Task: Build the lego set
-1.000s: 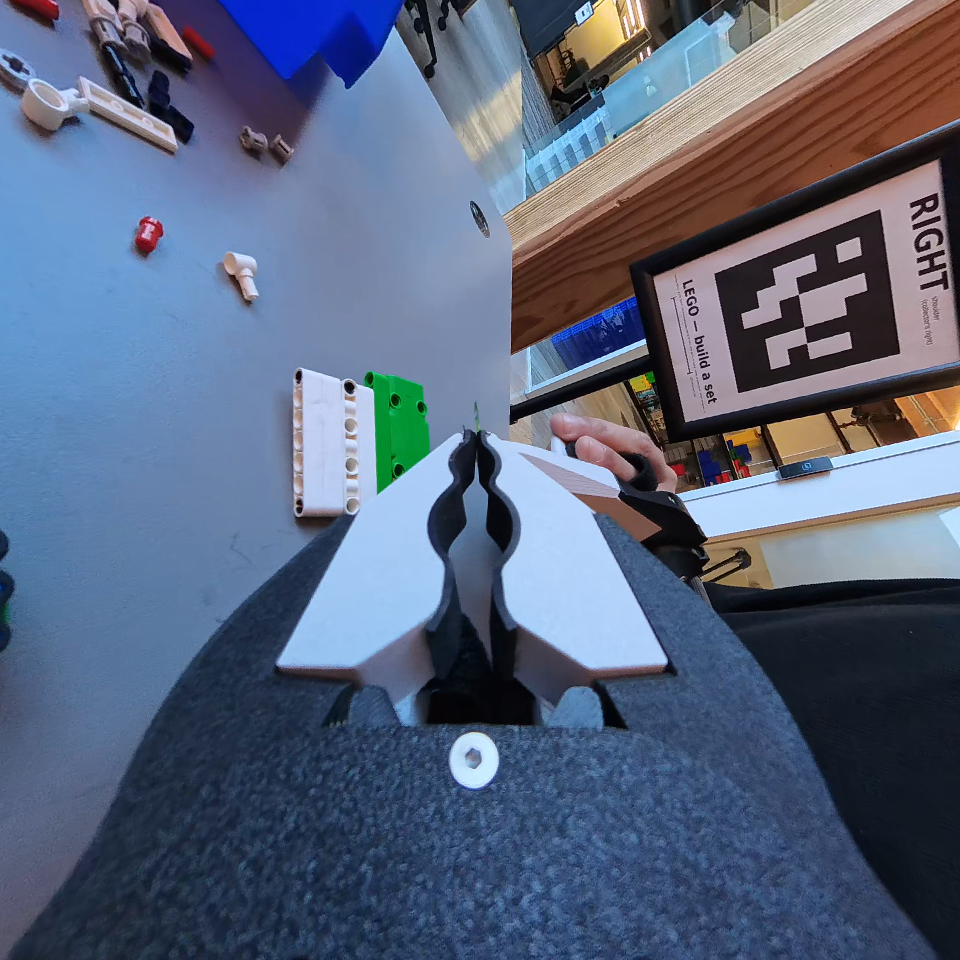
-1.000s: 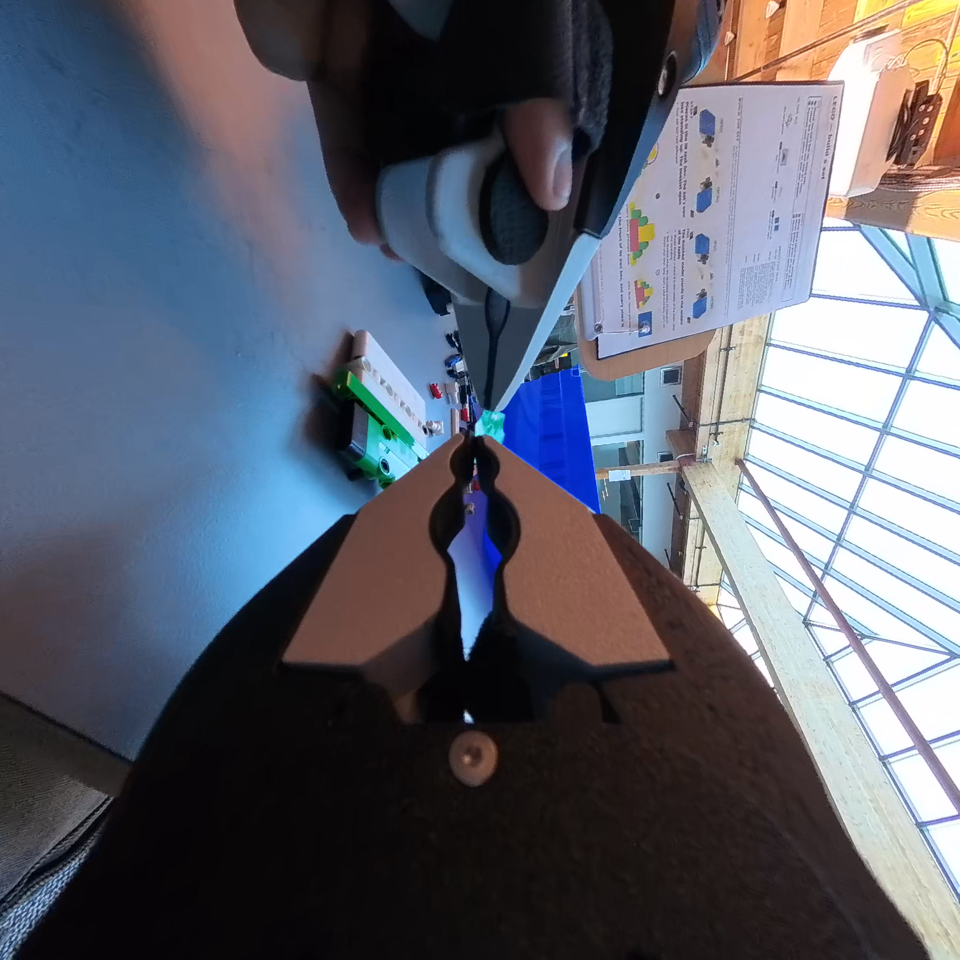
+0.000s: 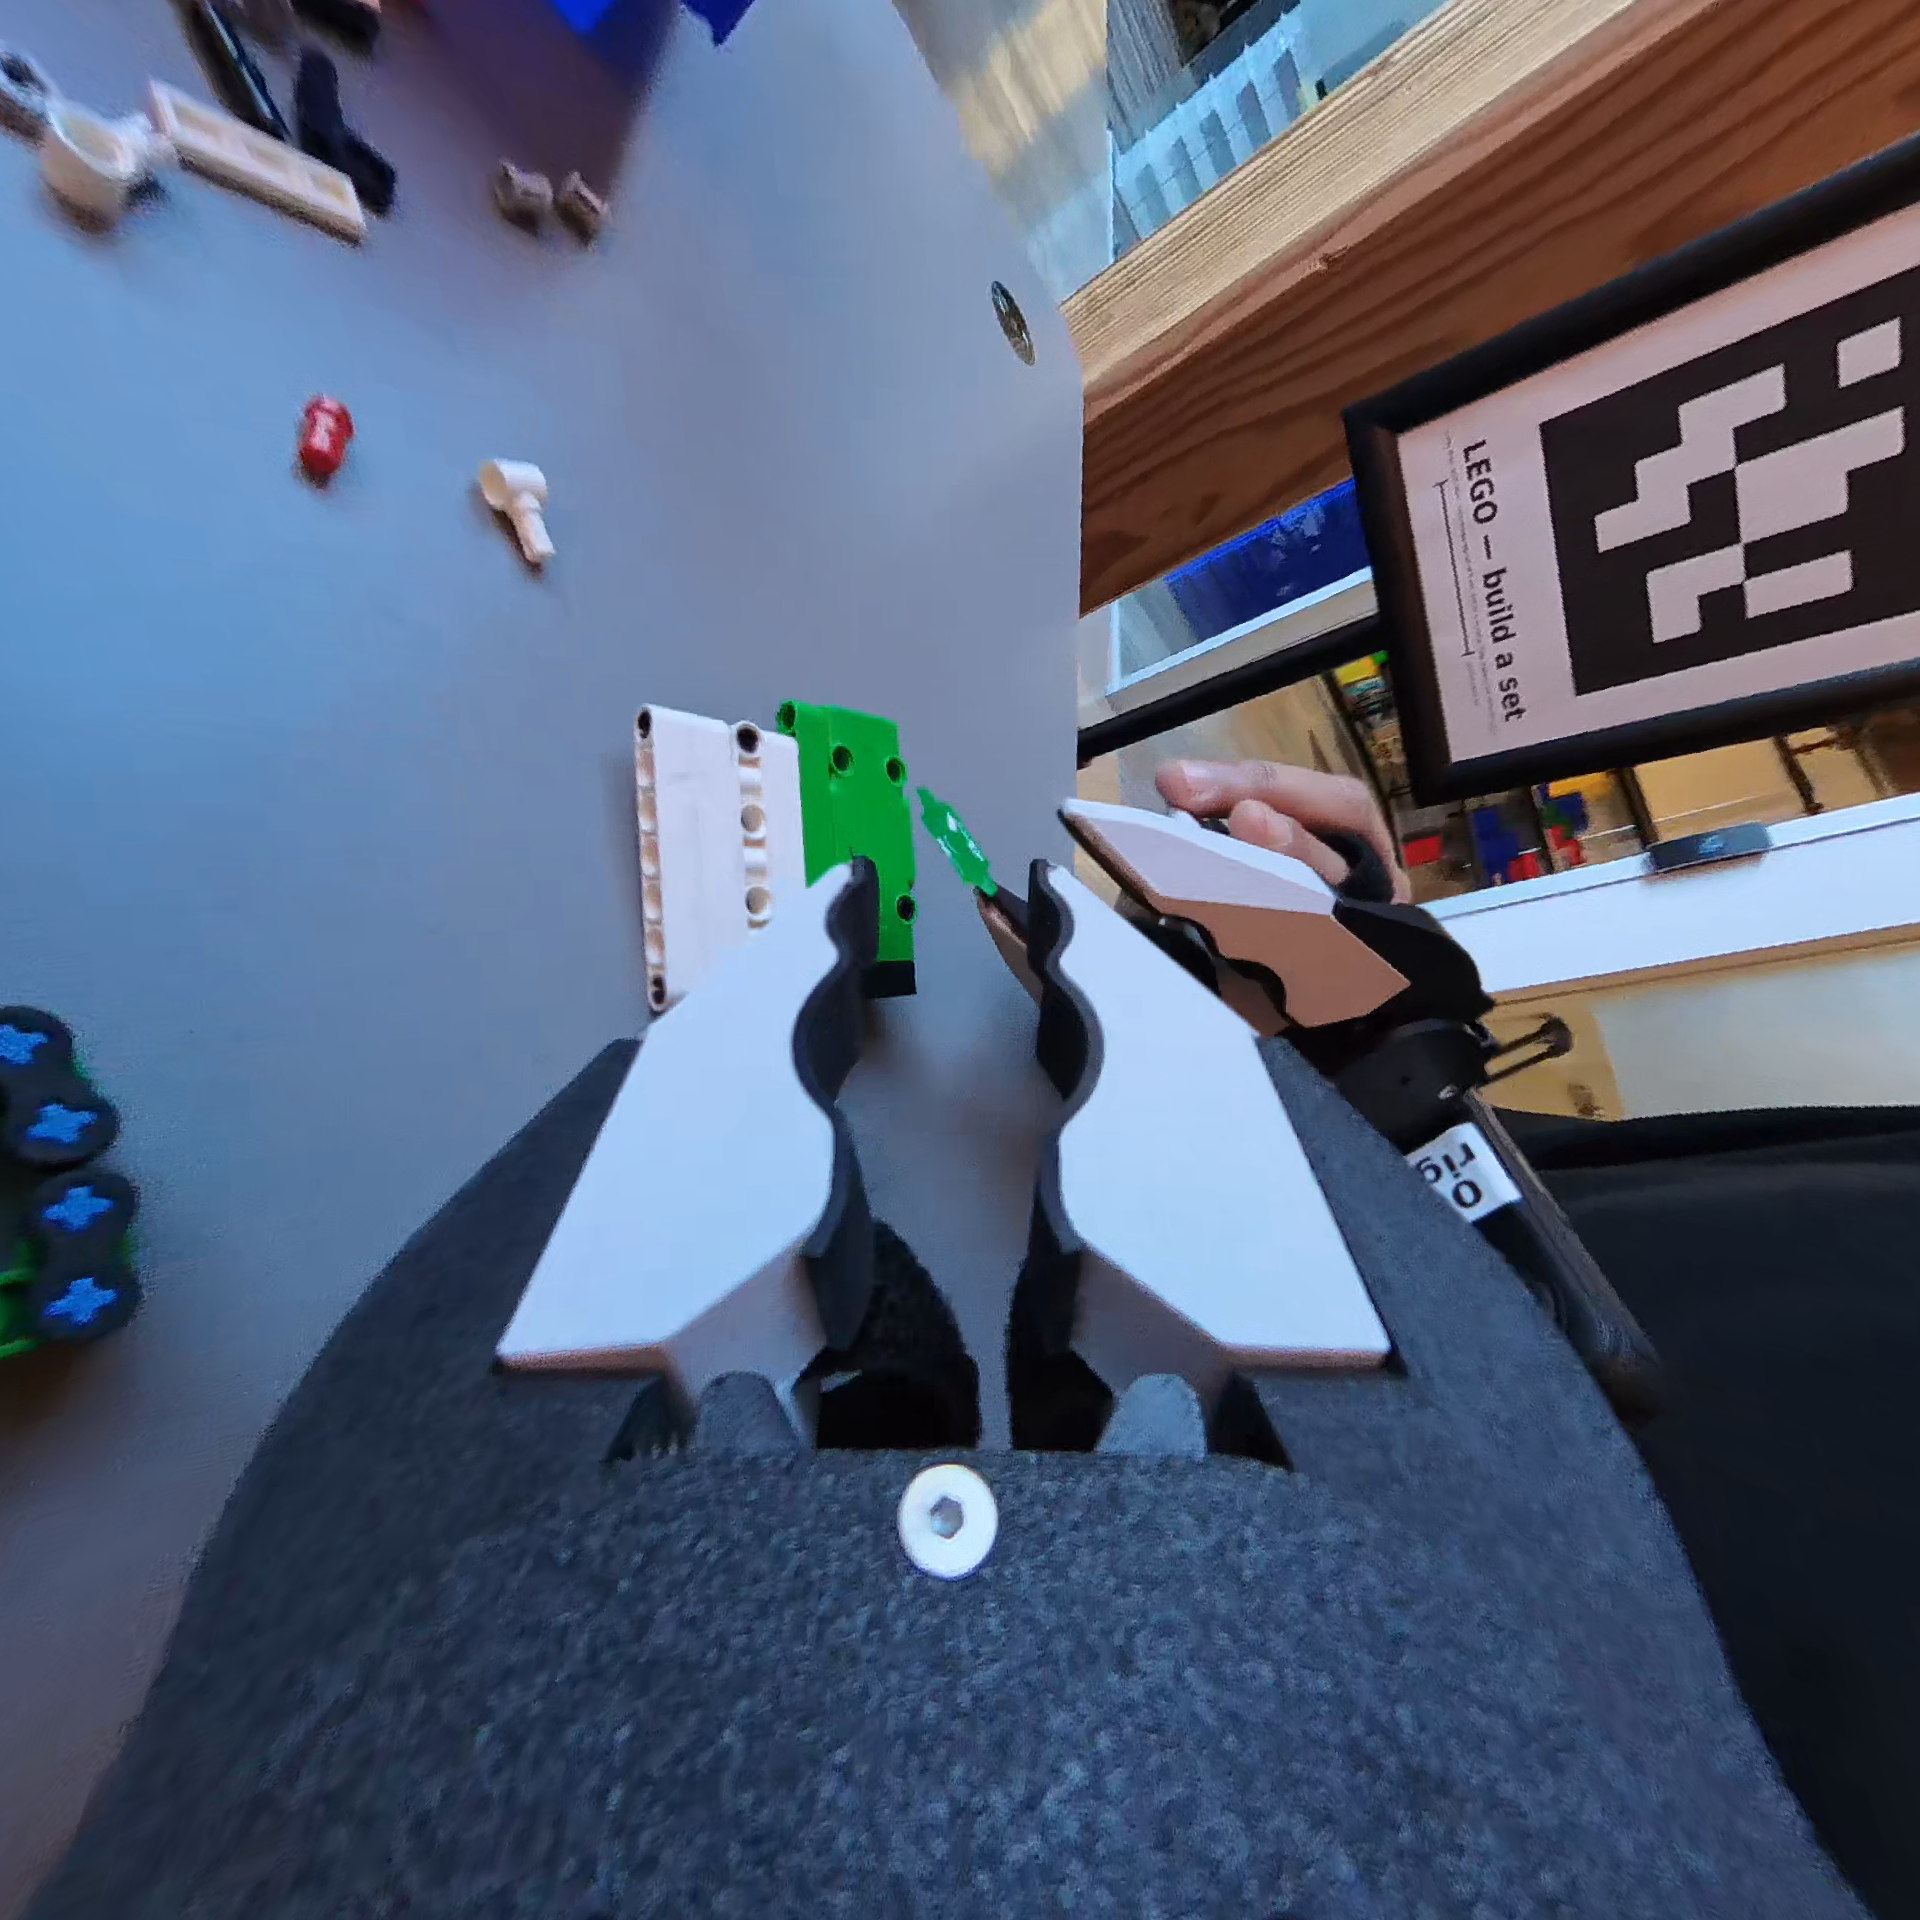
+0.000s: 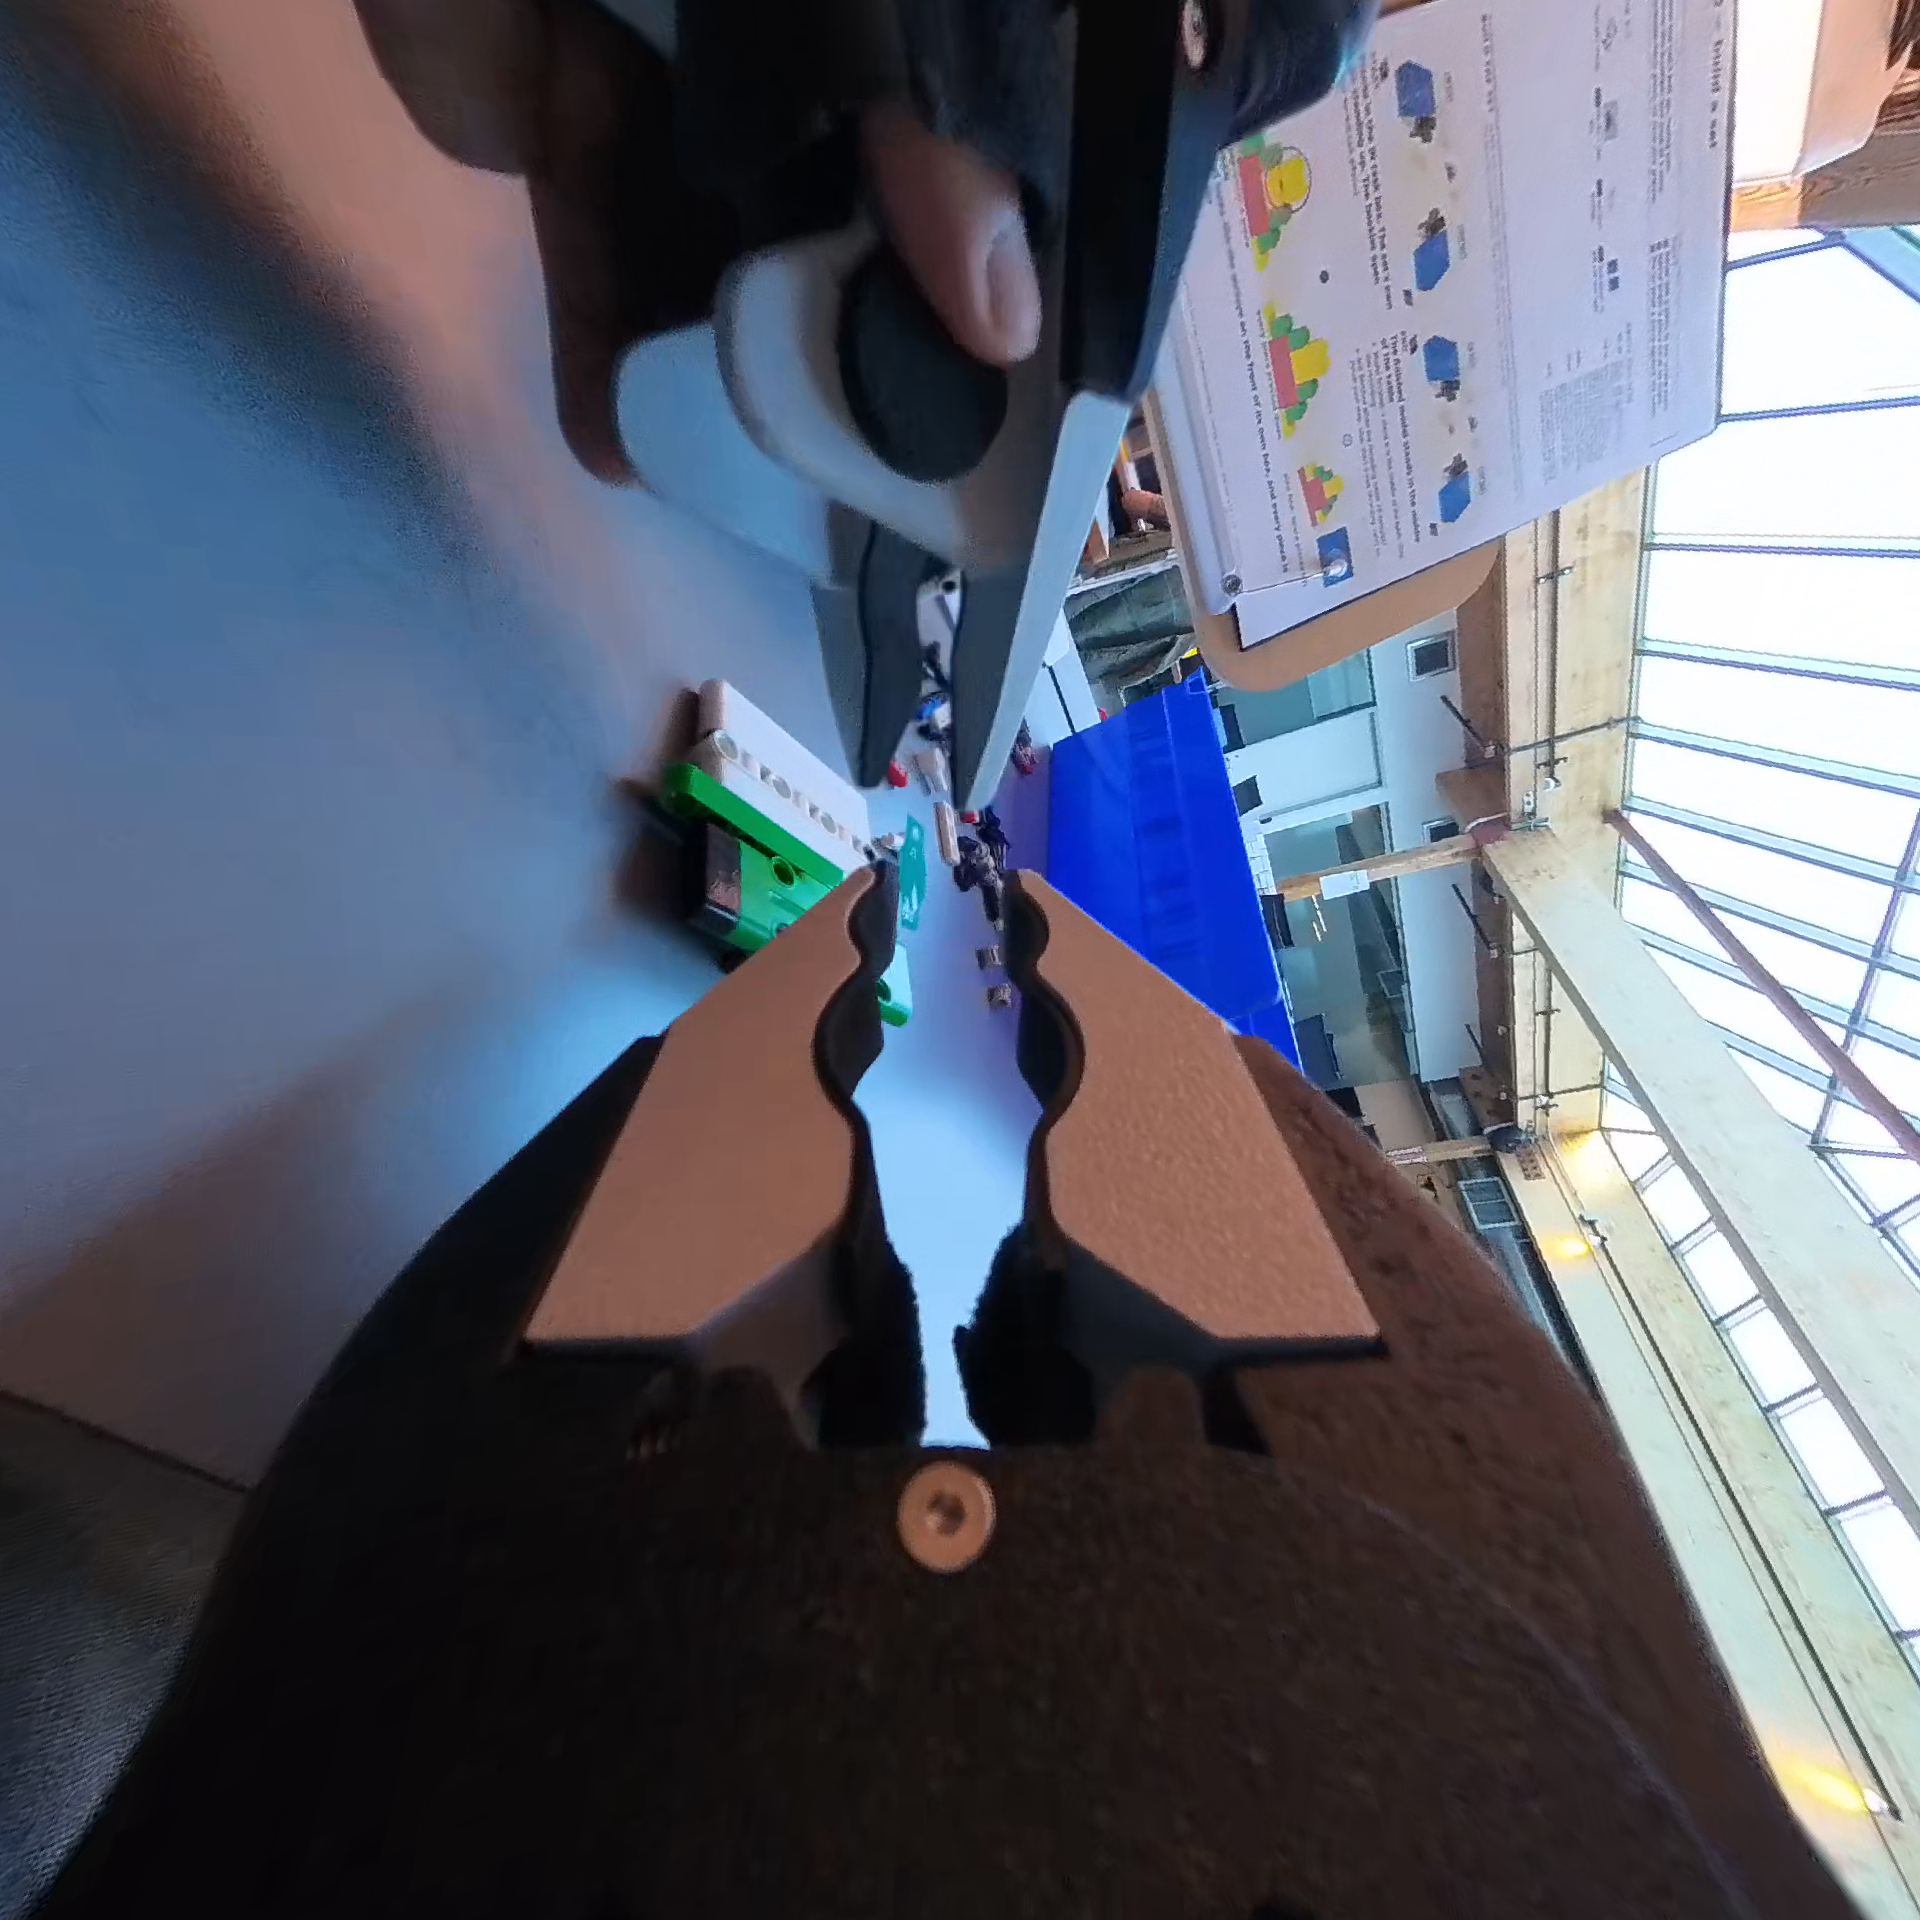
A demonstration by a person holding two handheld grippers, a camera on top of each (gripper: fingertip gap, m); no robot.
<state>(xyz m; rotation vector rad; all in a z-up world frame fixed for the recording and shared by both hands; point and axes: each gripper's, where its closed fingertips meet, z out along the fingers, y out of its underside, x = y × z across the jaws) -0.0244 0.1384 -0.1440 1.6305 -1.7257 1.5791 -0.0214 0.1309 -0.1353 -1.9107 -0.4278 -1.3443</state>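
Left wrist view first: the left hand-held gripper (image 3: 945, 883) stands with its jaws parted to a moderate gap and nothing between them, hanging over the grey worktop (image 3: 312, 727). Just past its tips lies a white beam block (image 3: 707, 842) joined along its long side to a green block (image 3: 857, 821); the pair's long axis runs toward the camera, and the near end of the green one is partly hidden behind the left finger. Beside it, a small green flat piece (image 3: 956, 840) sits at the tip of the right hand-held gripper (image 3: 1003, 914), which comes in from the right with a hand (image 3: 1268, 810) on it; whether the piece is pinched there I cannot tell. Farther off on the worktop are a red peg (image 3: 324, 436), a white connector (image 3: 516, 499), a white plate (image 3: 255, 161) and two tan bits (image 3: 551, 197). Black pieces with blue crosses (image 3: 62, 1174) sit at the left edge. A framed marker card (image 3: 1683, 499) stands at the right.

Right wrist view: this gripper (image 4: 945, 899) is parted too, a narrow-to-middling gap, with the green flat piece (image 4: 912, 878) against its left tip. The other gripper (image 4: 914, 790) points down at it from above, jaws apart, a hand (image 4: 727, 208) round its body. The green and white blocks (image 4: 769, 831) lie left of the tips, slanting away. A blue bin (image 4: 1153, 852) stands behind, and a clipboard with an instruction sheet (image 4: 1455, 312) above it.
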